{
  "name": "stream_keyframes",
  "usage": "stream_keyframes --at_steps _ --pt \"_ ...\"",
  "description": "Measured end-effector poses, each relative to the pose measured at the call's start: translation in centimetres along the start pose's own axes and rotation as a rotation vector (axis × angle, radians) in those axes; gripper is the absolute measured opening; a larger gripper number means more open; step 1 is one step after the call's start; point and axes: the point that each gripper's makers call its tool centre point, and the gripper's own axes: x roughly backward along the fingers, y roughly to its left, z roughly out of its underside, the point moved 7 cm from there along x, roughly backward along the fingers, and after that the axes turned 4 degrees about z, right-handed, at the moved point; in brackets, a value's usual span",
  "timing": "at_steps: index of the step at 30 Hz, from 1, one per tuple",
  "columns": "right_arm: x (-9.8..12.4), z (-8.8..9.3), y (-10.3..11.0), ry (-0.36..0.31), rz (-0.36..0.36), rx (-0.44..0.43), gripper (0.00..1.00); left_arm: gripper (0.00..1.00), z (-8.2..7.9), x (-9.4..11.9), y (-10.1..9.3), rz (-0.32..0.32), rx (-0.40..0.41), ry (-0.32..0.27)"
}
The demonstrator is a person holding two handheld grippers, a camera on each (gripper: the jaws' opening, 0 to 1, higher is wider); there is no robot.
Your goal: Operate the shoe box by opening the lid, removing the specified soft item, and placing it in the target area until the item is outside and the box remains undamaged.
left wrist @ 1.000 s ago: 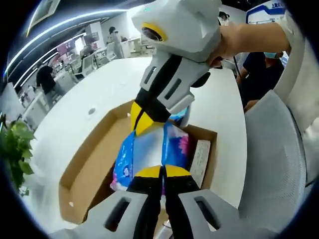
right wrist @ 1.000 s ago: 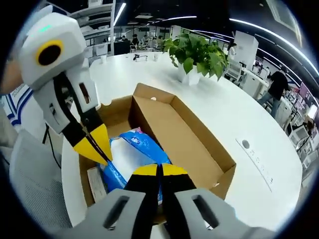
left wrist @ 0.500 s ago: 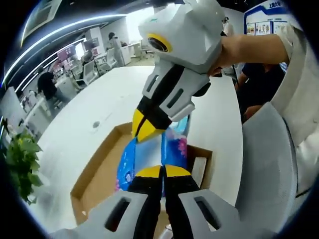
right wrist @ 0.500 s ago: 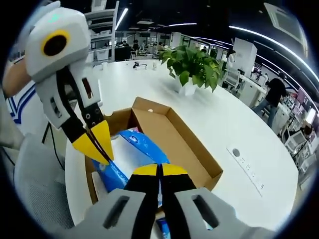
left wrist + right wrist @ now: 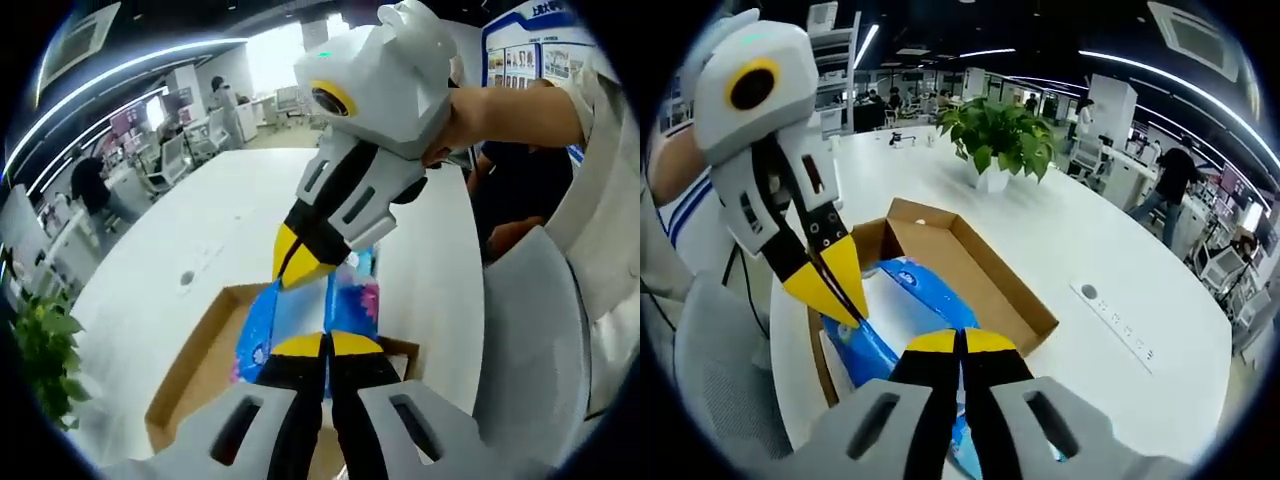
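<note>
Left gripper view, left to right: one potted plant (image 5: 40, 345) at the table's (image 5: 200, 230) edge, one open cardboard shoe box (image 5: 190, 375) lying on the white top, and one blue soft packet (image 5: 300, 315) held up above the box, long axis running away from the camera, far end toward the right gripper (image 5: 290, 268). Left gripper (image 5: 325, 350) rising from the bottom with yellow tips pressed together on the packet's near end; right gripper reaching down from the upper right, gripped by a hand (image 5: 470, 100), tips likewise clamped on the packet's far end. One grey chair back (image 5: 535, 340) at far right, beside a person's pale sleeve (image 5: 610, 170). Right gripper view, left to right: left gripper (image 5: 835, 300) coming in from the left, tips closed on the far edge of the blue soft packet (image 5: 910, 305); packet stretched between the two grippers, long axis running from the lower middle toward the left, raised over the shoe box (image 5: 970, 270). Box's long axis pointing up and left toward the plant (image 5: 995, 135), lid flap open along the right side. Right gripper (image 5: 960, 345) at bottom centre with tips shut on the packet's near end. Two grippers, one packet, one box, one plant counted in each view.
</note>
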Motion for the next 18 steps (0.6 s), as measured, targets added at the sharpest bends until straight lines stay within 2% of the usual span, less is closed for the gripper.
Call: stream_keyframes --at_steps 18 --pt "4.0 4.2 -3.2 0.029 0.066 -0.079 0.0 0.0 -4.1 -5.2 -2.1 0.085 -0.074 -0.013"
